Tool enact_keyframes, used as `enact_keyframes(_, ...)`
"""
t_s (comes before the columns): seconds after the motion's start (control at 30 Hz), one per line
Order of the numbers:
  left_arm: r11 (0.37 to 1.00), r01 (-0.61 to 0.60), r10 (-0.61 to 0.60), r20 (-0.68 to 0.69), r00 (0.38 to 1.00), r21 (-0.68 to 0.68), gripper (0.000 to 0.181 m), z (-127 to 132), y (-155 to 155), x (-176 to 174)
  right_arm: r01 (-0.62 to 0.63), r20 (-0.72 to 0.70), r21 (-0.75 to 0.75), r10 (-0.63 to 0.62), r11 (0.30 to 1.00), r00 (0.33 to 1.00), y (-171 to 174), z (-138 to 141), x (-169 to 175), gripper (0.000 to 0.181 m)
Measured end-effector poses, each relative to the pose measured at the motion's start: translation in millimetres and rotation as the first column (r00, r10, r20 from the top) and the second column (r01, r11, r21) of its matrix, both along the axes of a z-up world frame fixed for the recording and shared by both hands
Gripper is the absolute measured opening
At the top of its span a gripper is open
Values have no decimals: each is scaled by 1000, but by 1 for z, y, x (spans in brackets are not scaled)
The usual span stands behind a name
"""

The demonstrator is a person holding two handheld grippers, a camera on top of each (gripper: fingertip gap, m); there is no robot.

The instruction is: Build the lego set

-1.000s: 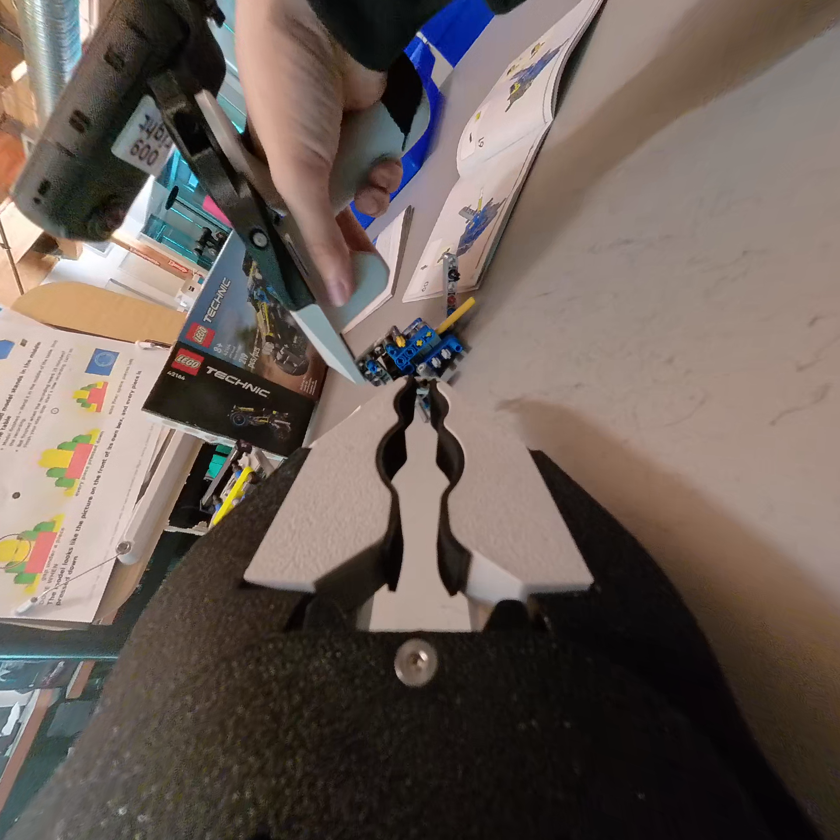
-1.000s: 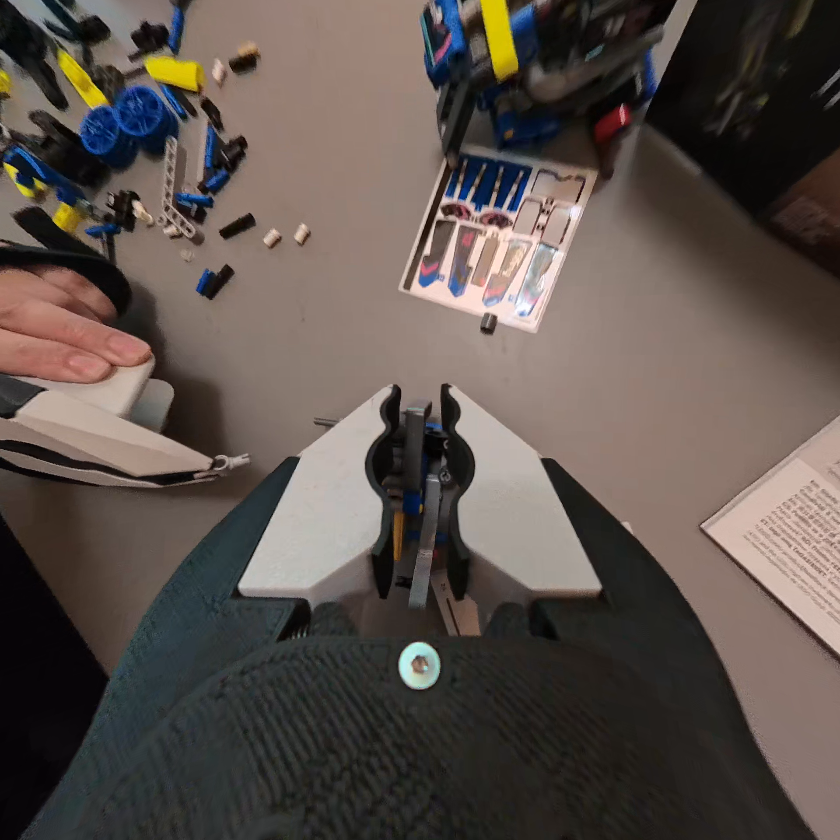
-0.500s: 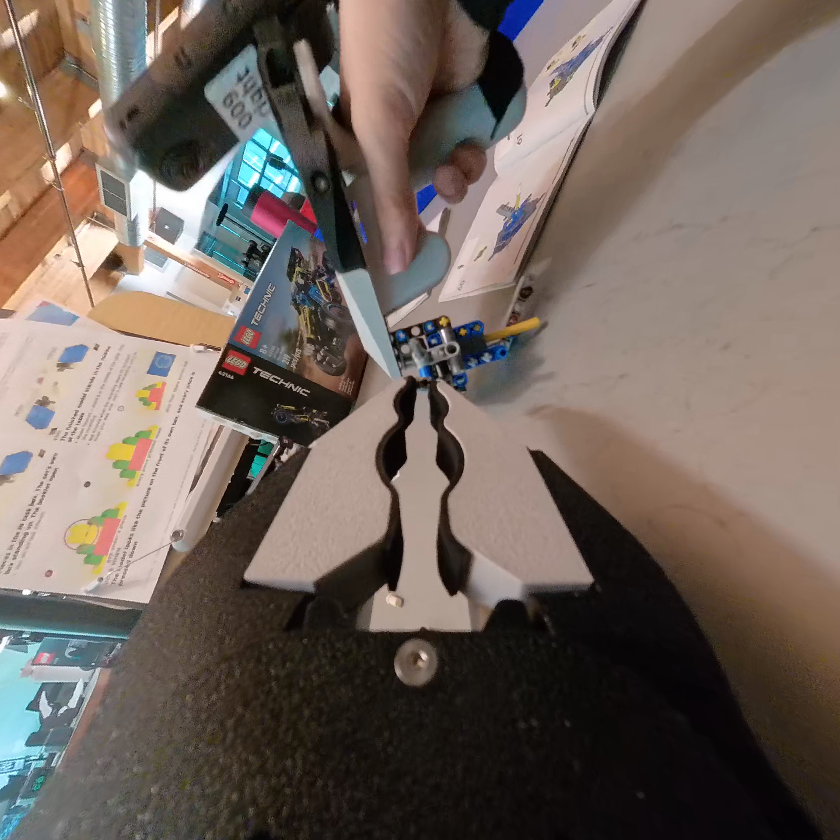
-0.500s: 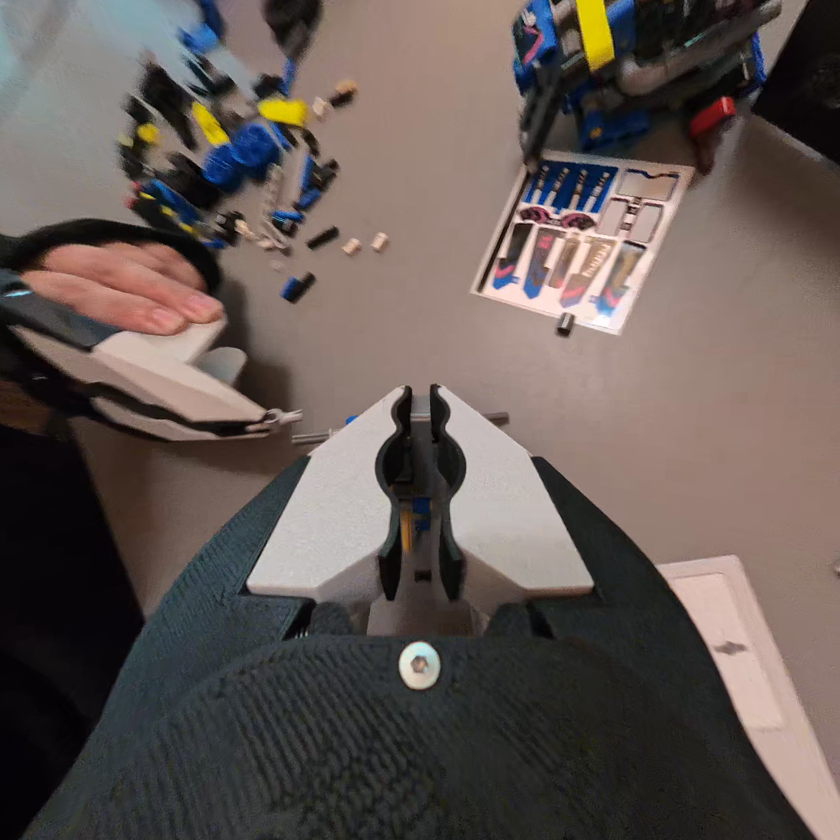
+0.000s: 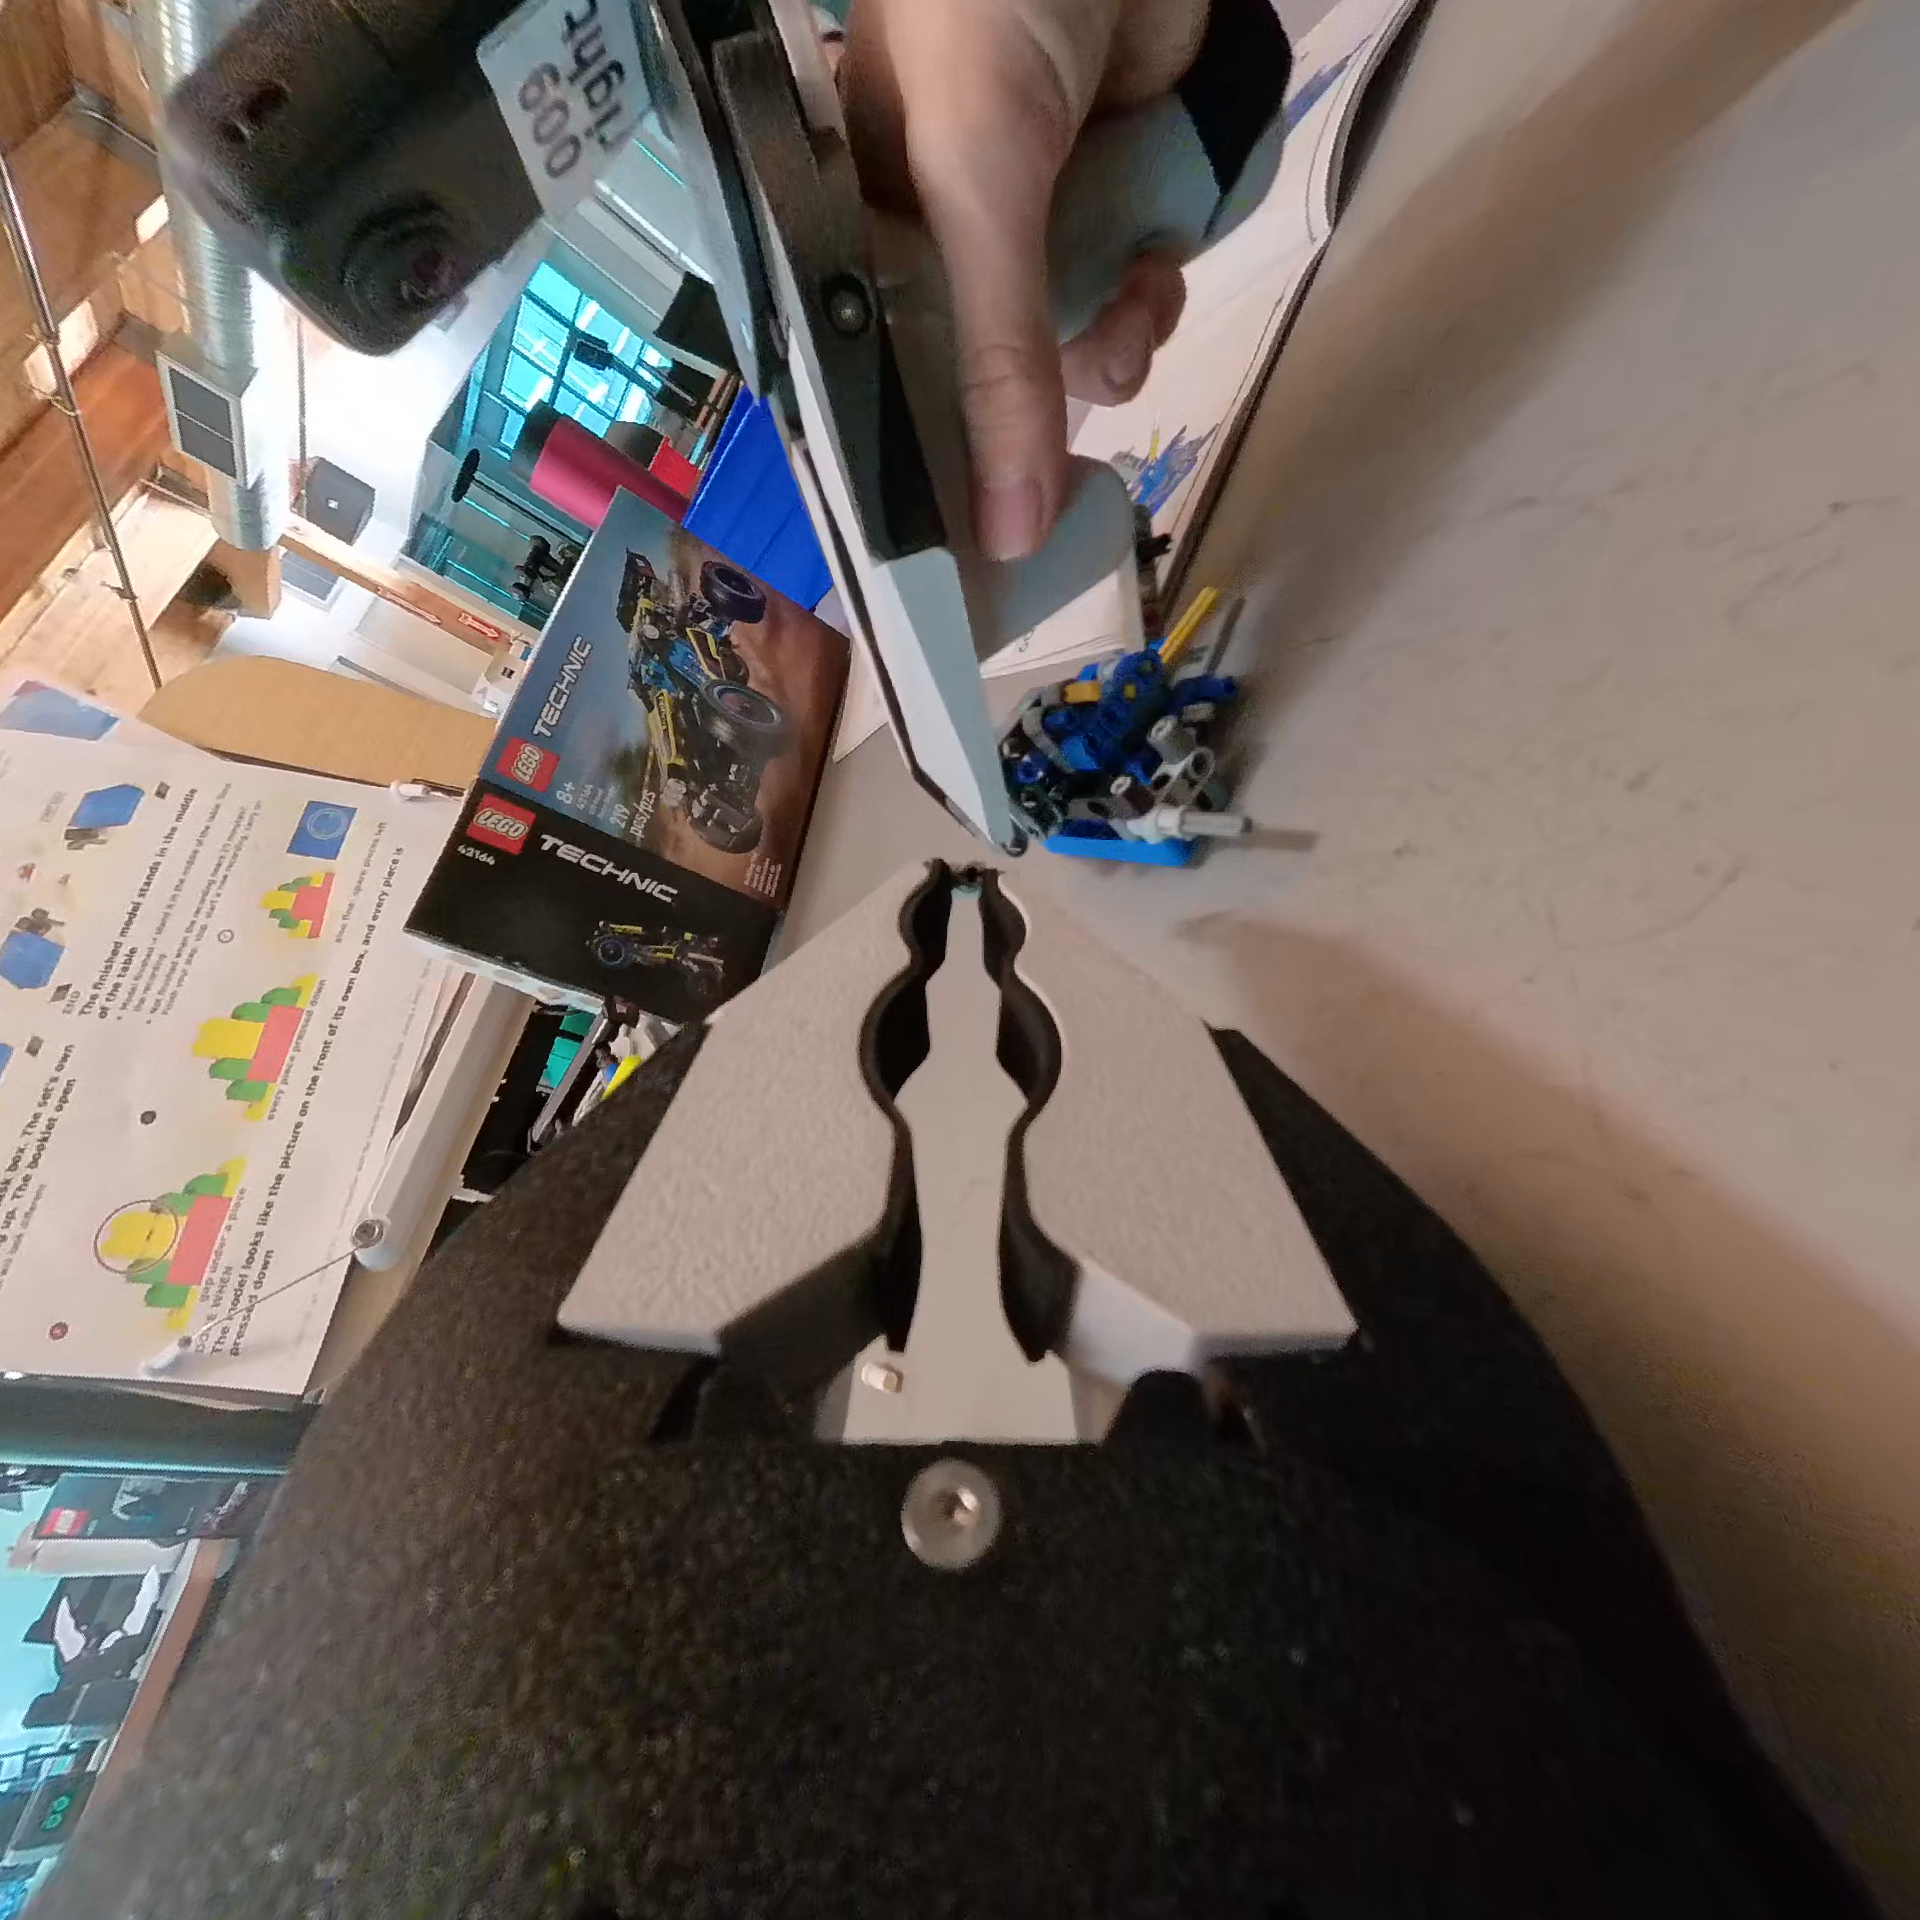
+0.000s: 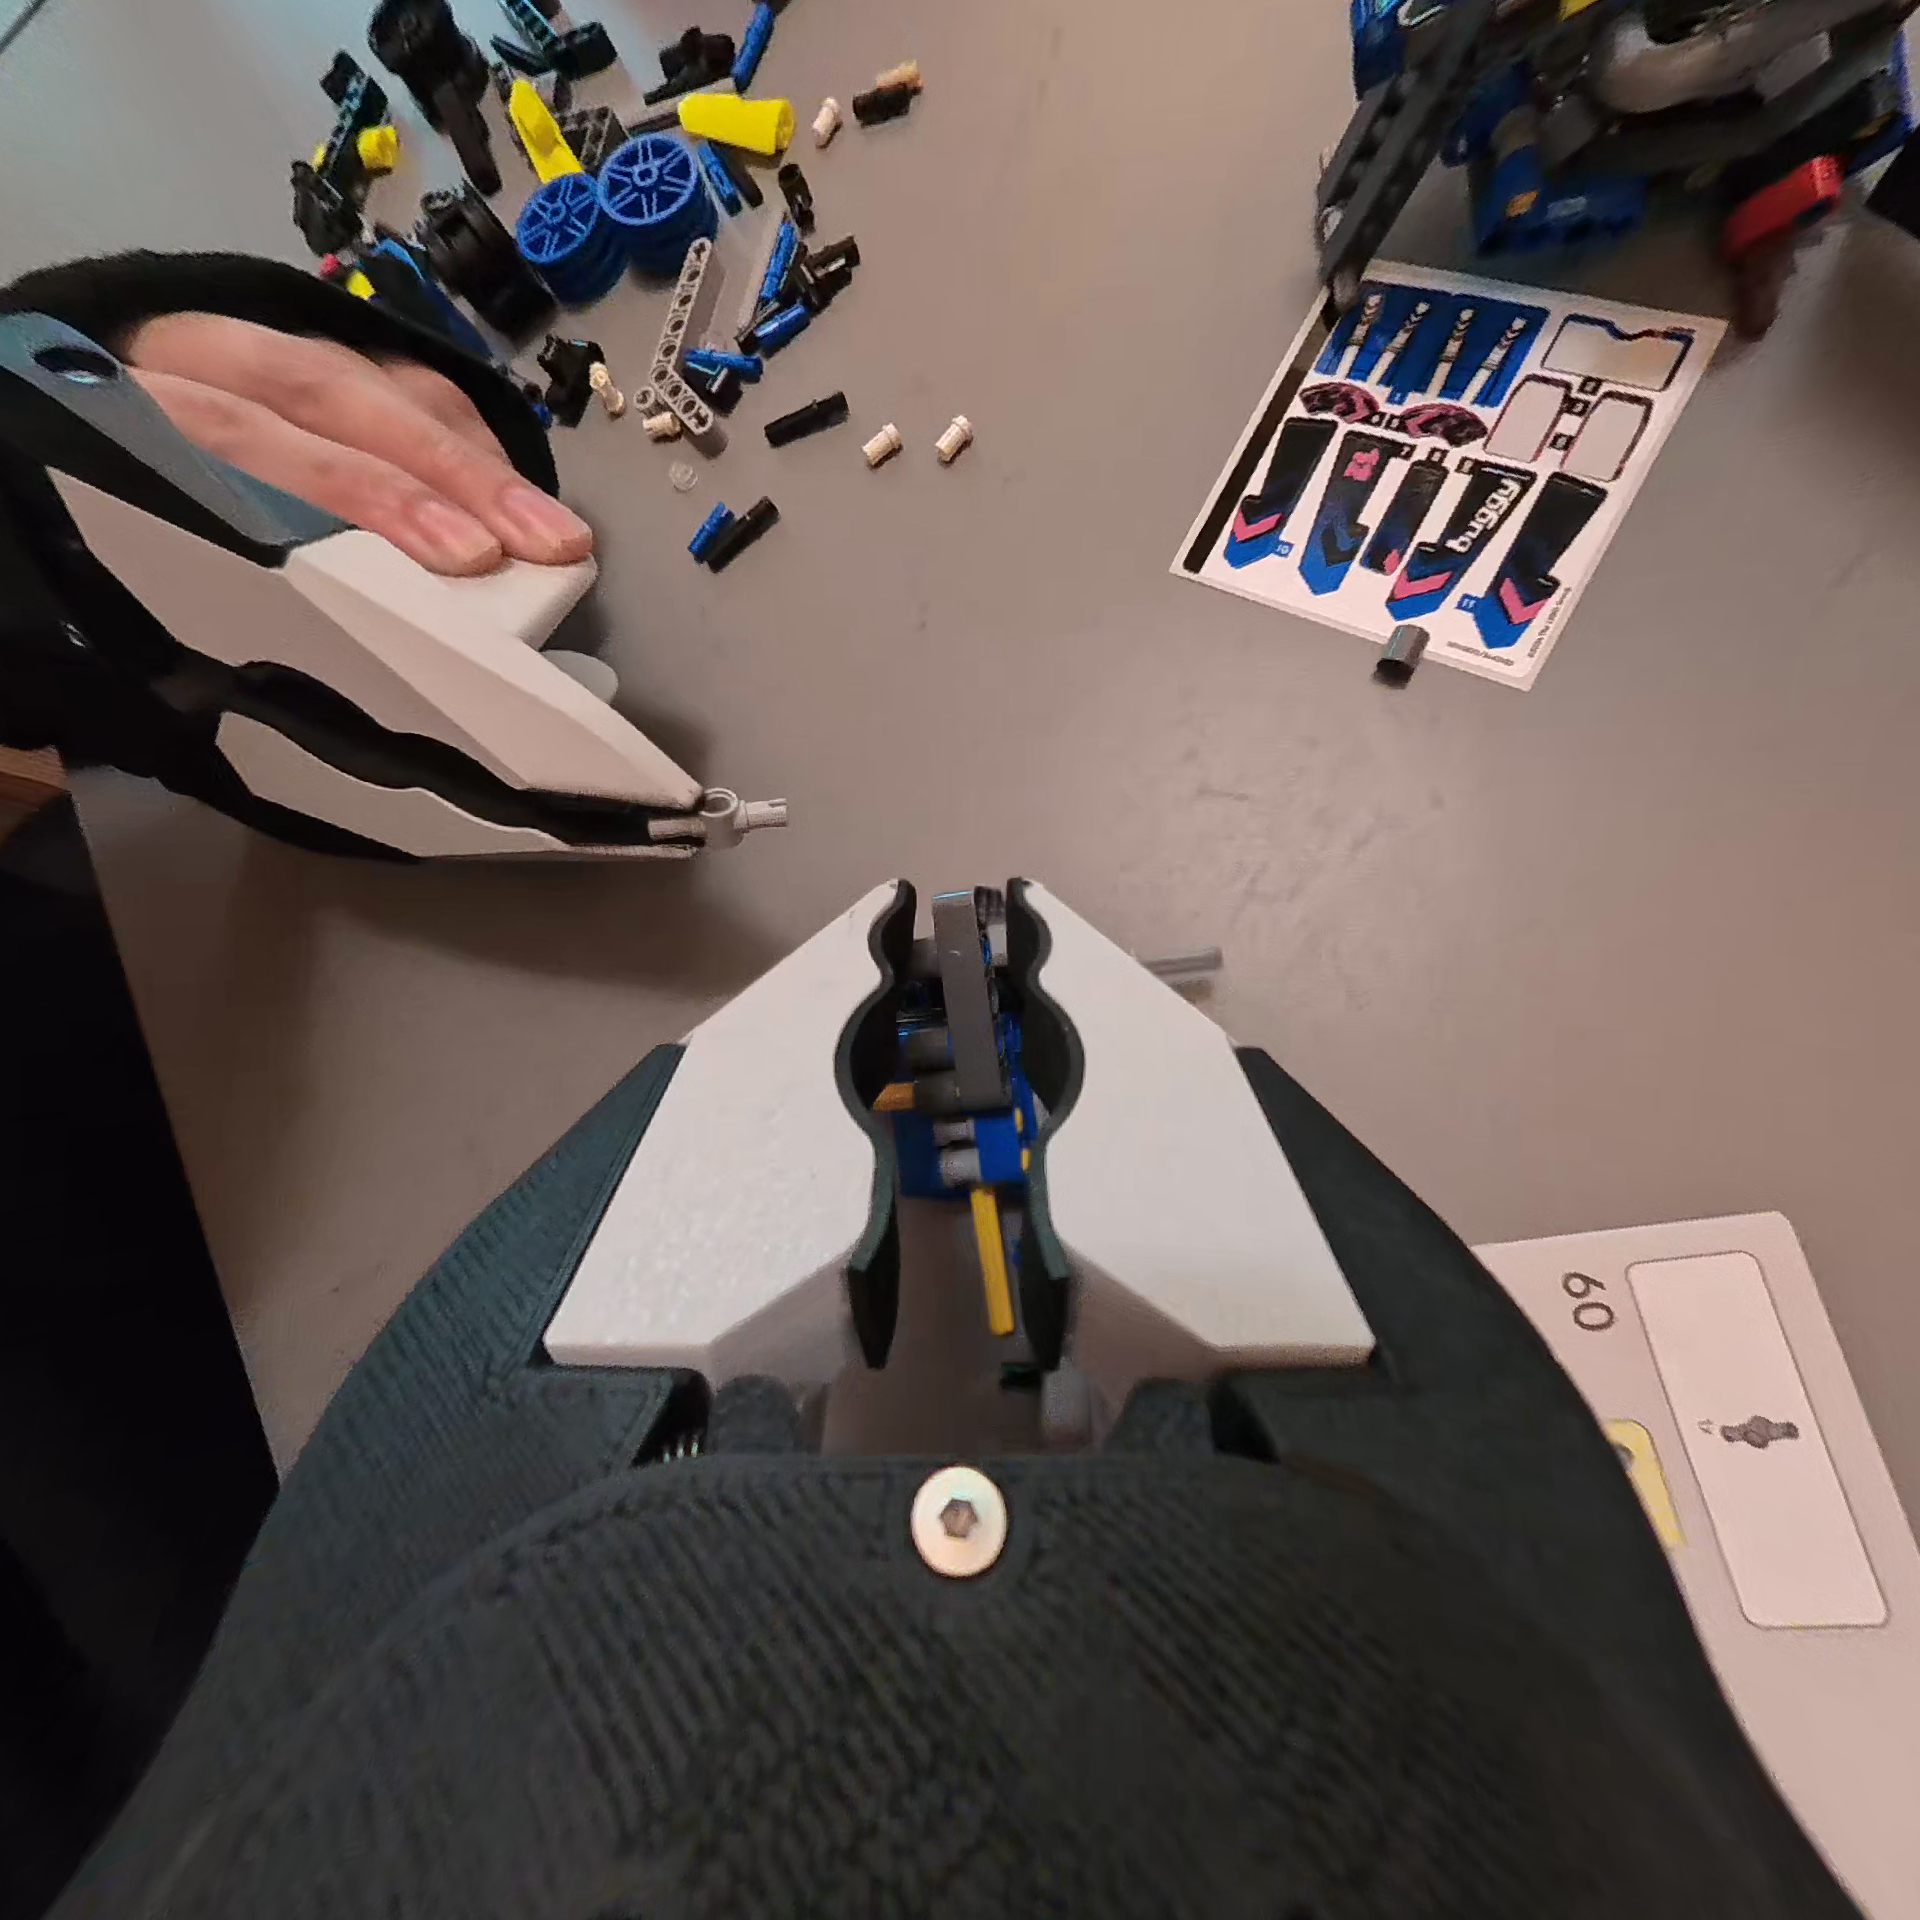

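My right gripper (image 6: 961,899) is shut on a small blue and grey sub-assembly (image 6: 971,1049) with a yellow axle, held just above the grey table (image 6: 1351,935). My left gripper (image 5: 966,883) is shut on a small light grey pin connector (image 6: 743,812), which sticks out of its tips. In the right wrist view the left gripper (image 6: 691,816) comes in from the left, its tips a short way from the right gripper's tips. In the left wrist view the right gripper (image 5: 1003,831) comes down from above with the sub-assembly (image 5: 1122,758) next to my fingertips.
Loose parts (image 6: 644,239) with blue wheels lie at the far left. A sticker sheet (image 6: 1444,468) and a partly built model (image 6: 1610,114) are at the far right. An open booklet (image 6: 1714,1434) lies near right. The set's box (image 5: 644,790) stands at the table edge. The gap from one gripper's tips to the other's is roughly 5 cm.
The two grippers have come closer together. The left gripper's tip with the grey connector now sits near the right gripper's tips. The sub-assembly has swung round in the left view.
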State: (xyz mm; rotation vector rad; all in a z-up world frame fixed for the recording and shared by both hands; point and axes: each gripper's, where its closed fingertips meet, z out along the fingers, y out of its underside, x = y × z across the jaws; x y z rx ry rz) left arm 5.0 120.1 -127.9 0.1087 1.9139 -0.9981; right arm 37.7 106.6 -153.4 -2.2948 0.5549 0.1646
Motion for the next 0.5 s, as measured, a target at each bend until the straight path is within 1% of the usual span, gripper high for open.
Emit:
enact_keyframes(0.13, 1000, 3, -3, -9, 1000, 2, 3, -1, 0, 0, 14, 61, -55, -10, 998, 998, -6, 5, 6, 14)
enact_keyframes(0.23, 1000, 5, -5, -11, 1000, 4, 3, -2, -1, 0, -13, 65, -94, 19, 995, 998, -3, 3, 2, 8)
enact_keyframes(0.4, 1000, 3, -3, -13, 1000, 7, 3, -3, 0, 0, -60, 67, -165, 72, 984, 995, -2, -3, 0, 8)
enact_keyframes(0.5, 1000, 10, -10, -15, 1000, 11, 3, -4, -1, -1, -87, 47, -177, 97, 980, 994, -3, -4, -3, 8)
